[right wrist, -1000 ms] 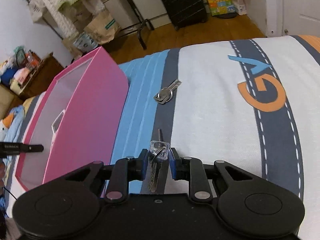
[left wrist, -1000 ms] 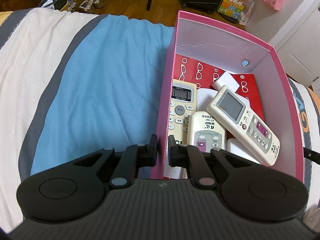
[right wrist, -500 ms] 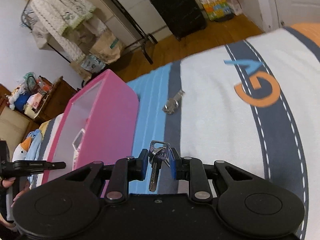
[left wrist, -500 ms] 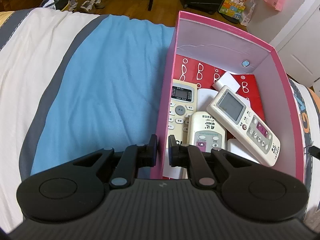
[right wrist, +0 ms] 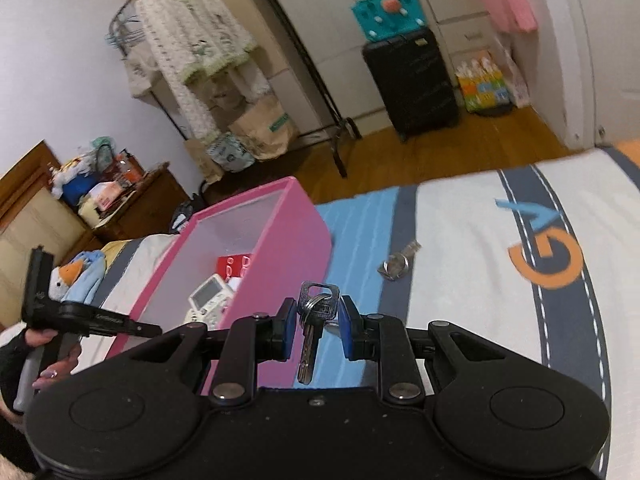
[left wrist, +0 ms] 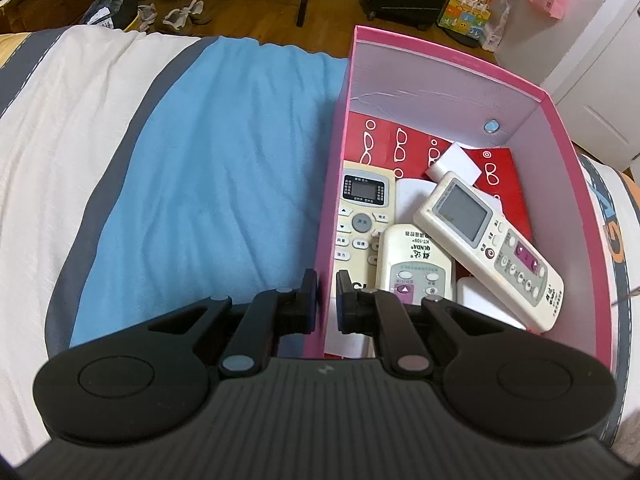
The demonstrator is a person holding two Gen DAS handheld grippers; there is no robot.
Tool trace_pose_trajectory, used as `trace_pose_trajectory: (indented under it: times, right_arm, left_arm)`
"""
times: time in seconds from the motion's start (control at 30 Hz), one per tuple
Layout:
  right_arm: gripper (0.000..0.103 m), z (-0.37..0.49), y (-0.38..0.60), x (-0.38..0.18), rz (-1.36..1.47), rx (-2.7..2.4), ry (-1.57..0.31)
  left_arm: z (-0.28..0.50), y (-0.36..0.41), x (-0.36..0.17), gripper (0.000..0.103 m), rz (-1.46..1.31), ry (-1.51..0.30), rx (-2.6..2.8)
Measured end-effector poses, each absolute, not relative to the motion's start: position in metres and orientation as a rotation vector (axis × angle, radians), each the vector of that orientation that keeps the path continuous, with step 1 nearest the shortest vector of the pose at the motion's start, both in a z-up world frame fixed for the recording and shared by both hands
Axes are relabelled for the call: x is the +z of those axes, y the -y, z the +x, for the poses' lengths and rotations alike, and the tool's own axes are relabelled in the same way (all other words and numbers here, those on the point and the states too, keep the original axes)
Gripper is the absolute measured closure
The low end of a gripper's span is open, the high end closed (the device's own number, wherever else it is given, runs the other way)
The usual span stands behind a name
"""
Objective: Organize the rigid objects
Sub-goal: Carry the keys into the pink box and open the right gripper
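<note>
Key bunch [right wrist: 316, 320] sits pinched in the right gripper [right wrist: 318, 322], lower centre of frame, clear of the bedspread [right wrist: 460, 280] and not yet over the pink box [left wrist: 576, 200]. Left gripper [left wrist: 326, 300] is clamped narrow on the box's near wall. Three remotes [left wrist: 488, 244] are already boxed. Left: drop these keys in, then the second key set [right wrist: 398, 260], centre right.

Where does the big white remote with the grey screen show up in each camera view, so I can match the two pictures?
Left wrist: remote lies diagonally in the box's right half, atop other remotes.
Right wrist: same remote shows partly, left of centre, behind the box's near wall.
Shared landmark: the pink box.
</note>
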State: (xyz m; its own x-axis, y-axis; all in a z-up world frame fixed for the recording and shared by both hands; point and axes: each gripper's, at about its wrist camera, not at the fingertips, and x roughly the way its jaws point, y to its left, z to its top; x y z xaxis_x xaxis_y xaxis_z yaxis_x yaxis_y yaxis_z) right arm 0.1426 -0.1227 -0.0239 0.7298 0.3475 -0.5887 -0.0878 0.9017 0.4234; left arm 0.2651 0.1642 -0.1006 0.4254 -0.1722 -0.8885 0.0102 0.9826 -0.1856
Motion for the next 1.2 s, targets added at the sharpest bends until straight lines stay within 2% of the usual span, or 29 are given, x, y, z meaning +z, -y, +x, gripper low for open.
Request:
trace_pose_trajectory:
  times: [0.2,0.47,0.67,1.0,1.2]
  right_arm:
    - [0.077,0.127,0.101,-0.003,0.206,0.207,-0.574]
    - [0.077,0.13,0.072,0.031,0.157,0.312,-0.533]
    - [0.077,0.141,0.028,0.04,0.044,0.371,-0.58]
    - [0.077,0.163,-0.024,0.024,-0.125,0.388,-0.611]
    - [0.077,0.178,-0.032,0.014,-0.123,0.41,-0.661]
  left_arm:
    - [0.267,-0.172,-0.102,0.096,-0.215,-1.148,-0.109]
    - [0.268,-0.172,-0.105,0.096,-0.212,-1.156,-0.109]
    - [0.269,-0.172,-0.106,0.095,-0.209,-1.168,-0.105]
    - [0.269,-0.169,-0.107,0.095,-0.188,-1.163,-0.098]
    - [0.27,-0.17,-0.107,0.095,-0.2,-1.165,-0.102]
